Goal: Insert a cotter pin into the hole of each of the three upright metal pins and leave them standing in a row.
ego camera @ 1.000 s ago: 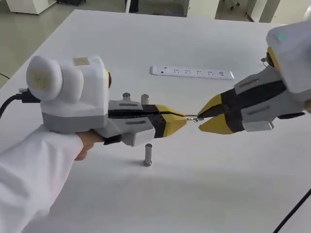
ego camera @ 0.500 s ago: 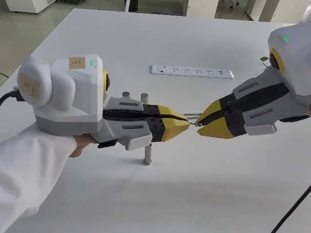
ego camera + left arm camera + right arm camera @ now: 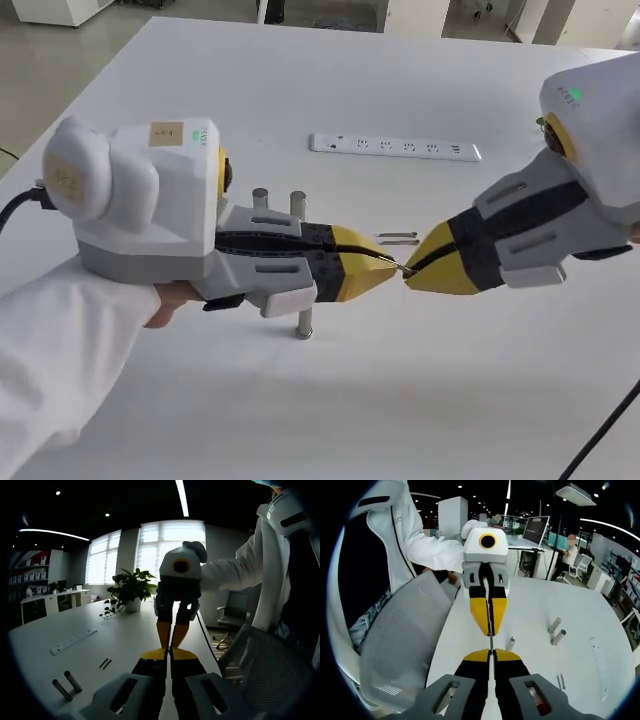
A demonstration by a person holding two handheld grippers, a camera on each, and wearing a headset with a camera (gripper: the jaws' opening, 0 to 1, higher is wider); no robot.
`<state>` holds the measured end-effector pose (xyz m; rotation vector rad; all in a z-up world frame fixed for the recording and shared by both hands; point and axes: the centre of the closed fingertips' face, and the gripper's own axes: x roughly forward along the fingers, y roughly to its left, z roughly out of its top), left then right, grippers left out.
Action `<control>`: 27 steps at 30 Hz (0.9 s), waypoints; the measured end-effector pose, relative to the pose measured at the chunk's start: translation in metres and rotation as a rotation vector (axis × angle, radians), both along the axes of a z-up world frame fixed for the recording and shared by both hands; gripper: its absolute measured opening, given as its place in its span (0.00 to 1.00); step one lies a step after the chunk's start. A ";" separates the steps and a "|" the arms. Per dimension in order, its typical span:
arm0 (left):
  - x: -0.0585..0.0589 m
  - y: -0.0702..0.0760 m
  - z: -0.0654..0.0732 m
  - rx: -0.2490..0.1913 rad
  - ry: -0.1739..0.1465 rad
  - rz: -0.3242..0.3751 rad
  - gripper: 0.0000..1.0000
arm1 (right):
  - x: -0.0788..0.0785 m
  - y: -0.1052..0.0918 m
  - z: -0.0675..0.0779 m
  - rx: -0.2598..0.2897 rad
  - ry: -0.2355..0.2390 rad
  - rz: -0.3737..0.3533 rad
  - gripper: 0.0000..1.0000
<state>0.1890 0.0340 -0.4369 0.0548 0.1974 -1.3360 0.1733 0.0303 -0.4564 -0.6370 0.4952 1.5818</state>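
Barely under way, judging by the bare front metal pin and two rear metal pins, all upright on the table. Leaves two spare cotter pins lying near the power strip. Pinches one cotter pin above the table, left gripper and right gripper both clenched on it tip to tip. Runs roughly level, gripper to gripper; looped end impossible to tell.
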 end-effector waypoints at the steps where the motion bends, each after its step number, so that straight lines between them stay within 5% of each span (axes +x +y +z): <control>1: 0.000 0.001 -0.002 0.013 -0.006 -0.001 0.00 | 0.000 0.000 0.000 -0.001 0.002 -0.003 0.00; 10: -0.006 0.001 -0.016 0.074 -0.002 -0.034 0.00 | -0.007 -0.001 -0.003 -0.031 0.029 0.018 0.00; 27: -0.006 0.013 -0.026 0.094 0.035 0.014 0.02 | -0.008 0.008 -0.014 -0.034 0.037 0.010 0.00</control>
